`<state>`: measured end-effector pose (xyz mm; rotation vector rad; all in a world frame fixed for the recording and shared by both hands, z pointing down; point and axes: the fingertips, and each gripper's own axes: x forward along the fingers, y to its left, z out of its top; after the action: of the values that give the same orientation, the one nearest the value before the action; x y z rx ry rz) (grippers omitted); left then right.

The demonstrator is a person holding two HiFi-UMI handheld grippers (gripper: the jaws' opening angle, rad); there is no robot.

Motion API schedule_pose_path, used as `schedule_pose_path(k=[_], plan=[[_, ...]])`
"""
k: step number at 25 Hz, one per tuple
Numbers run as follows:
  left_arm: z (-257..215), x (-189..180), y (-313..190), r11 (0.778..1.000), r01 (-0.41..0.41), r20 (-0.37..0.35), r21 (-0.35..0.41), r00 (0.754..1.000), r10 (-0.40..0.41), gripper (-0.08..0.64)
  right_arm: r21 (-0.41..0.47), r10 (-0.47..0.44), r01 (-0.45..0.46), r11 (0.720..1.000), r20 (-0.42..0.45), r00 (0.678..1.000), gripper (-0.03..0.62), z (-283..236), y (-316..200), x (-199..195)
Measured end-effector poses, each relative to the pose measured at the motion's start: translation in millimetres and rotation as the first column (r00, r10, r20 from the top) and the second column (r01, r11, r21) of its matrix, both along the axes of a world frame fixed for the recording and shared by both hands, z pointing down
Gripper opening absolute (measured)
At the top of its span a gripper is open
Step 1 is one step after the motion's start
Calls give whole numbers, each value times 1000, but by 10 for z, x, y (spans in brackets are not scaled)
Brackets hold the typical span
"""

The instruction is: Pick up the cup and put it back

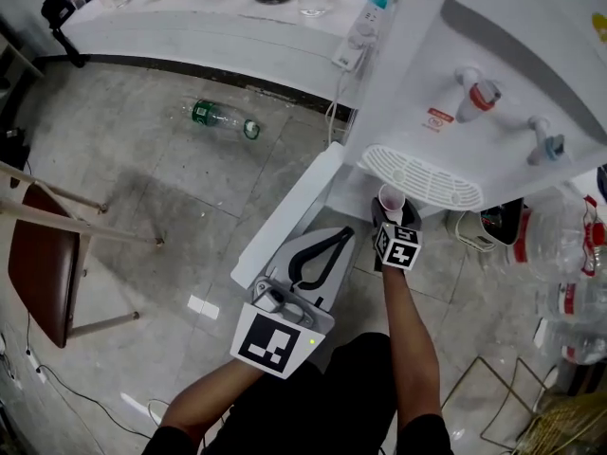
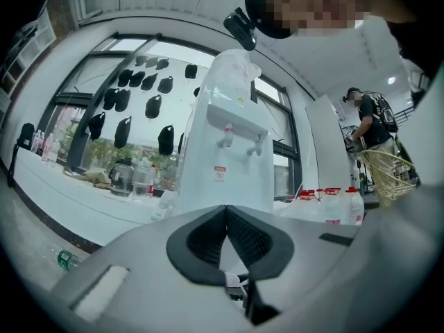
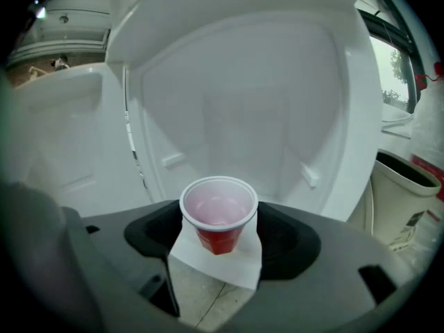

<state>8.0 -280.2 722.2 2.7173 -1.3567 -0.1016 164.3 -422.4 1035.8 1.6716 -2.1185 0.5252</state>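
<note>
A red plastic cup (image 3: 219, 217) with a white inside stands upright between the jaws of my right gripper (image 3: 219, 222), over a white ledge (image 3: 222, 266) of the water dispenser's lower compartment. The jaws are closing, and both pads meet the cup just under its rim. In the head view the cup (image 1: 391, 198) shows just below the dispenser's drip tray (image 1: 422, 176), with the right gripper (image 1: 391, 212) reaching in from below. My left gripper (image 1: 347, 232) hangs lower left beside the open cabinet door (image 1: 285, 218), shut and empty; its pads (image 2: 208, 238) meet at the tips.
The white water dispenser (image 1: 474, 64) has two taps above the tray. A green-labelled bottle (image 1: 223, 118) lies on the floor. A brown chair (image 1: 43, 263) stands at left and a white table (image 1: 209, 27) at the back. Large water bottles (image 1: 569, 245) and a wire basket (image 1: 517, 396) are at right.
</note>
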Motion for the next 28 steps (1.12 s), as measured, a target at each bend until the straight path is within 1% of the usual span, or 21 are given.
schedule_pose_path(k=[3,7,13,21,24,28], plan=[[-134,-41,43,1000,12,14,28,1000,-12,6,-1,-43,43,999,31,999,324,-222,258,-86],[-419,-56,48,997,-4,59,77,998,-1,6,-5,-136,136,991,22,990,322,-570,591,-141],[-824,-56,106,990,20,69,138,997,-30,6,0,-216,216,976,70,974,321,-1181,1075,-202],[-1061,9,268,990,28,75,137,996,-38,6,-8,-316,318,948,86,945,321,-1992,1698,-187],[-1141,103,293,990,14,83,144,996,-26,6,29,-344,343,939,91,935,321,-2373,1801,-166],[-1222,227,314,990,-13,93,143,996,0,6,89,-361,353,931,91,928,320,-2879,1798,-90]])
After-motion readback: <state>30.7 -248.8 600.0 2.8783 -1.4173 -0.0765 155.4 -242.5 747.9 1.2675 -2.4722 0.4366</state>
